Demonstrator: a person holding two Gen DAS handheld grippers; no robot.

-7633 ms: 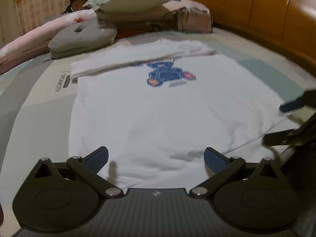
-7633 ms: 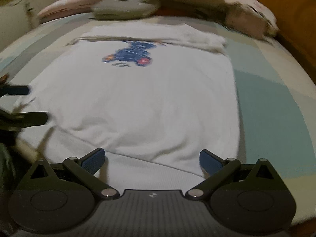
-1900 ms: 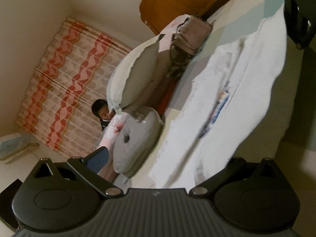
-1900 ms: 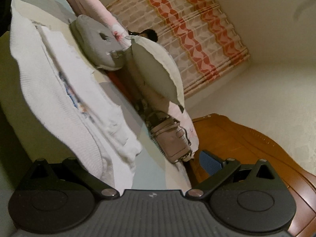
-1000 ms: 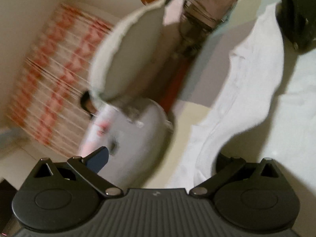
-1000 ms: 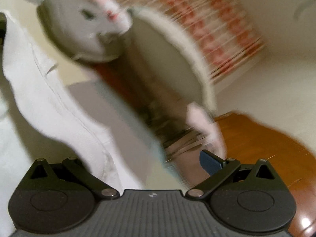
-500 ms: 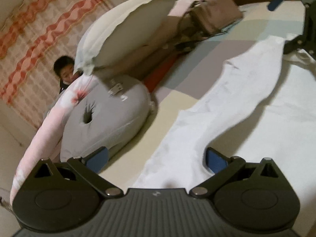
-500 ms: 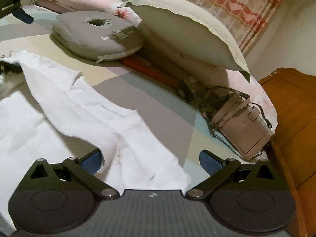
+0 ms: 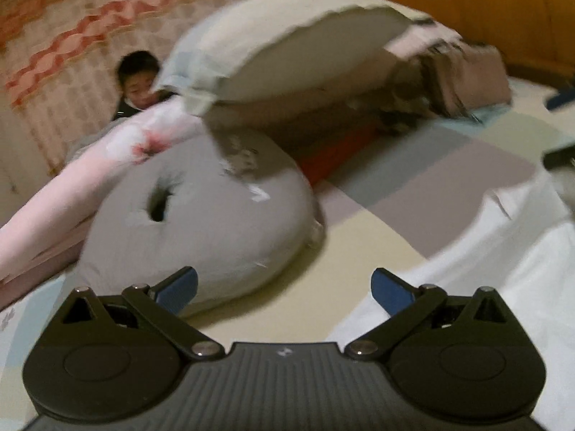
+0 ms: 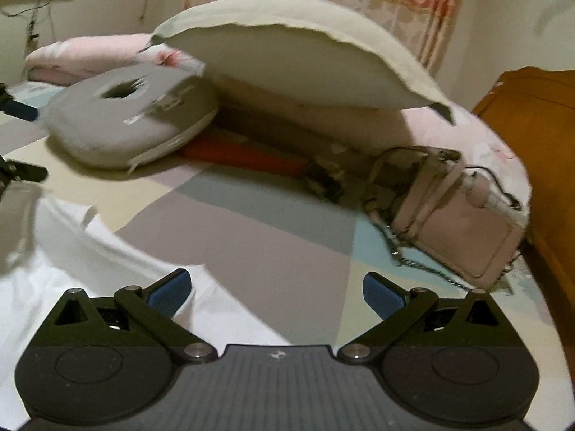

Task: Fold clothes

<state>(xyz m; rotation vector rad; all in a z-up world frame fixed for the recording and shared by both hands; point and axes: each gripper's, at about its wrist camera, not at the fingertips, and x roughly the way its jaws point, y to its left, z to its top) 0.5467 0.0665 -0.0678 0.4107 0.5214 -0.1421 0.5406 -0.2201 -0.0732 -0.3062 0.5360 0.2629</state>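
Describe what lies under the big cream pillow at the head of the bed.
The cream pillow rests on pink floral bedding, its left edge overhanging the grey ring cushion. A red object pokes out below; the rest of it is hidden in shadow.

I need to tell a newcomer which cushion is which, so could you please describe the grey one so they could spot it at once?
Start at the big cream pillow propped at the head of the bed. Just below its left end lies the grey cushion, flat on the sheet beside a pink floral roll. Unlike its neighbours, it is rounded with a dark hole in its middle, like a ring.
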